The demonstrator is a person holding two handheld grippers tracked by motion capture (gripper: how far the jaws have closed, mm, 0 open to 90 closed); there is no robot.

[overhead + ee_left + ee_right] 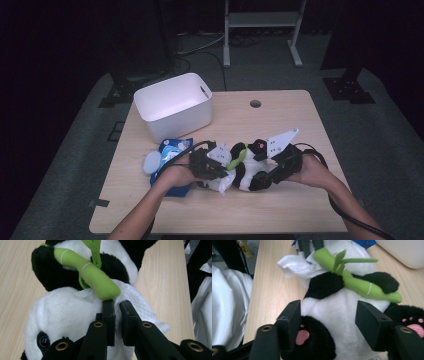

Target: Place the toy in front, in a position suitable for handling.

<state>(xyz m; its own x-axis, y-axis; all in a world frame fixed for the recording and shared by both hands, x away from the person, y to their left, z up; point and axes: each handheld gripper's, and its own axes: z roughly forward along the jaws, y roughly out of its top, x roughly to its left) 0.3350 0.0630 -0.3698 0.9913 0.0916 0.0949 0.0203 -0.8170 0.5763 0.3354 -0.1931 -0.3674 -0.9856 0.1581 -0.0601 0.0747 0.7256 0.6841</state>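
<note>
Jaws of the left gripper (pixel 115 305) are being kept nearly closed, pinching a quilted white tissue (pixel 140 307) against the plush panda (pixel 243 167). Around the panda's fluffy white belly (pixel 337 312), the right gripper (pixel 328 317) is being held with its jaws wide apart, a gap showing at each pad. A soft green bamboo stalk (pixel 359 286) is being shown crossing the toy's chest. From above, a white bin (pixel 172 105), a blue packet (pixel 172 150) and bare wooden table (pixel 270 117) are being seen around the toy.
</note>
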